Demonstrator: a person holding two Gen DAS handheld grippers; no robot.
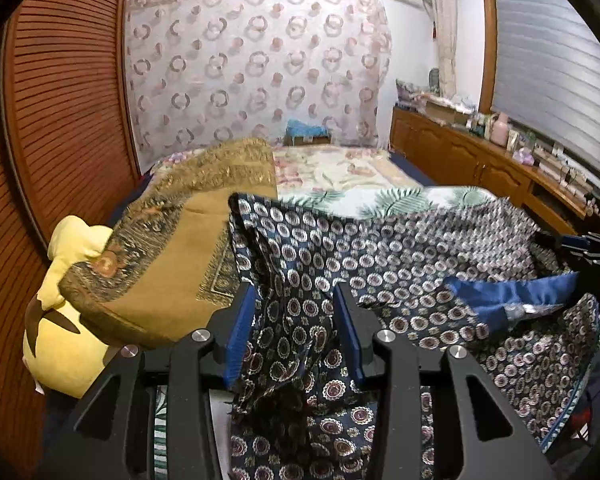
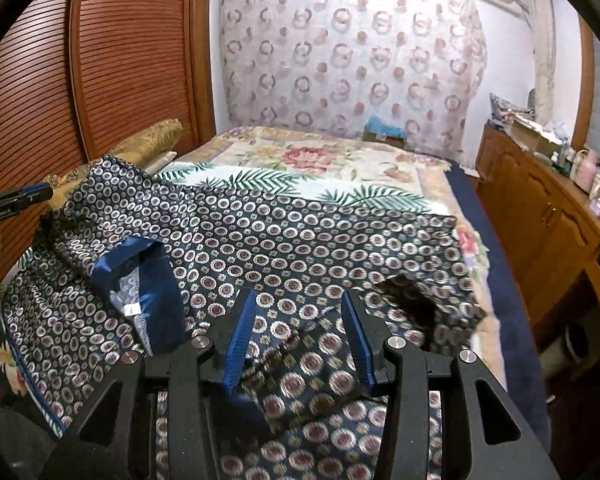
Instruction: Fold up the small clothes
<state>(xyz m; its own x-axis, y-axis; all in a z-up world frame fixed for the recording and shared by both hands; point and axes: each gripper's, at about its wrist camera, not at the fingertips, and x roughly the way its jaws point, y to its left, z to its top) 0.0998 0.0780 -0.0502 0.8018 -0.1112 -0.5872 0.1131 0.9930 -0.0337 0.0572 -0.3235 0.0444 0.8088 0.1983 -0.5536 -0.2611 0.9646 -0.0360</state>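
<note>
Garment: patterned shirt [image 2: 284,240], navy with ring medallions, spread across the bed [image 2: 340,156]; fills the lower half of the right wrist view.
Collar: blue lining [image 2: 156,280] turned open, left of centre in the right wrist view; a small white tag [image 2: 132,310] sits there.
Left hand-held gripper [image 1: 296,324]: jaws parted; a bunched fold of the shirt hangs between the pads, not pinched.
Right hand-held gripper [image 2: 298,332]: jaws parted; cloth lies under and between the pads, no clamping visible.
Progress: judged early to middle; one edge appears laid over, sleeve opening [image 2: 408,300] at lower right still loose, no compact fold yet.
Remaining: sleeves in, body folded, smoothing.
Writing: tag text too small to read; pale lettering on the other gripper's body [image 2: 2,214] at the left edge, illegible.
</note>
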